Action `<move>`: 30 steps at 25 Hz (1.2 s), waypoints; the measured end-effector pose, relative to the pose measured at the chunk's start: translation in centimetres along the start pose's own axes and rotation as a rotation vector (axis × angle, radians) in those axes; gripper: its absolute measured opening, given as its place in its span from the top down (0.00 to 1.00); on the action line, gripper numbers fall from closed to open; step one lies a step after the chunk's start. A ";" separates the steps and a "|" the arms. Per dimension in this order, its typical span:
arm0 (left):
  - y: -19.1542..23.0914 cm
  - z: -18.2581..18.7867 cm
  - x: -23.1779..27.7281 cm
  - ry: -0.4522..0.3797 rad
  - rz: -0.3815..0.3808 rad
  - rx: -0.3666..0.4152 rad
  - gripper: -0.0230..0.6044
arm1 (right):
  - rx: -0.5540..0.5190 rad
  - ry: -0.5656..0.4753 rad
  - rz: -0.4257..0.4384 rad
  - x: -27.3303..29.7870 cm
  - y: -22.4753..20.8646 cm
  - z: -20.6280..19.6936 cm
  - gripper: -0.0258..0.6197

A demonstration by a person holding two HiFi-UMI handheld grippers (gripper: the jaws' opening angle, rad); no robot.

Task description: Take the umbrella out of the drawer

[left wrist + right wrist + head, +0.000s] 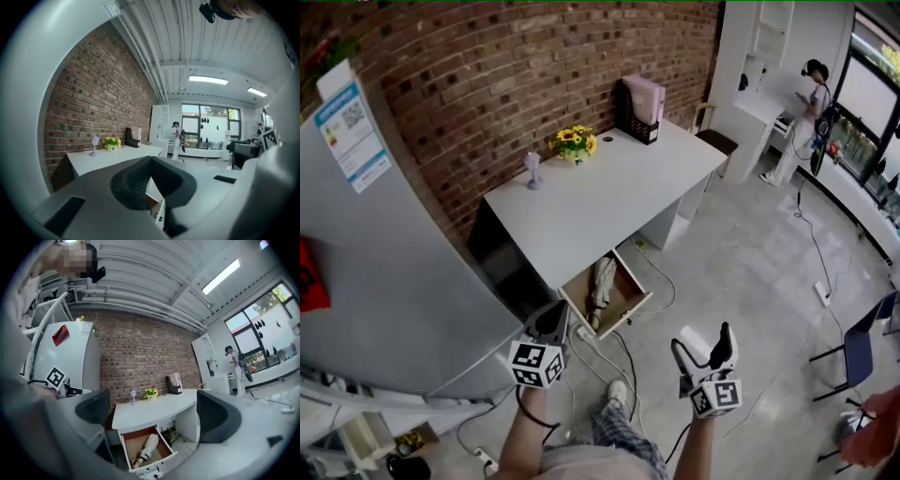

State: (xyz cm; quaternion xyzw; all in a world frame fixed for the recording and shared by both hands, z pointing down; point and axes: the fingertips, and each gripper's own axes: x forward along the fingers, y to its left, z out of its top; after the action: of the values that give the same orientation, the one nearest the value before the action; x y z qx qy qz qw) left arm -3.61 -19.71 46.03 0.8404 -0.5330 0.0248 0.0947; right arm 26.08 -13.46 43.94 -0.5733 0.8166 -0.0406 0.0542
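**A:** Where is the umbrella [601, 283] to be found?

**B:** It is seen lying in the open drawer [623, 317] under the white desk [600, 202]. It is folded up, with pale cloth wrapped round it. Both grippers are held well apart from it, out in front of the desk.

**A:** How are the claws set?

**B:** The left gripper [150, 164] is shown with its dark pads pressed together and nothing caught between them. The right gripper [154, 412] is spread wide and empty, with the drawer framed in the gap.

**A:** How is the umbrella expected to handle?

**B:** It is judged to be light, with a stiff core under loose, soft cloth. If only a fold is pinched, the cloth is likely to slip or bunch.

**A:** Where should hold be taken?

**B:** A grip across the middle of the bundle, square to its length, is advised, so that the stiff core is clamped through the cloth. The end nearer the drawer front looks narrower and may be the handle, though that cannot be settled from here. Room is seen on either side of the bundle for the spread jaws to be lowered in.
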 end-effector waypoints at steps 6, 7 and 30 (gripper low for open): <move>1.7 0.3 6.3 0.007 0.086 -0.015 0.92 | 0.029 0.044 0.094 8.5 -4.0 -1.0 0.09; 1.9 0.4 7.0 0.008 0.094 -0.013 0.92 | 0.032 0.050 0.111 9.8 -4.3 -1.2 0.09; 6.6 -10.5 15.3 0.177 0.174 -0.152 0.92 | 0.116 0.295 0.243 26.4 -0.9 -15.3 0.09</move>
State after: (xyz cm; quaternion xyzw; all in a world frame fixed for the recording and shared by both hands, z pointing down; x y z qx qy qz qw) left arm -2.33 -34.17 59.35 0.7760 -0.5936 0.0665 0.2024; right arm 16.00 -38.54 58.15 -0.4541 0.8752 -0.1642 -0.0288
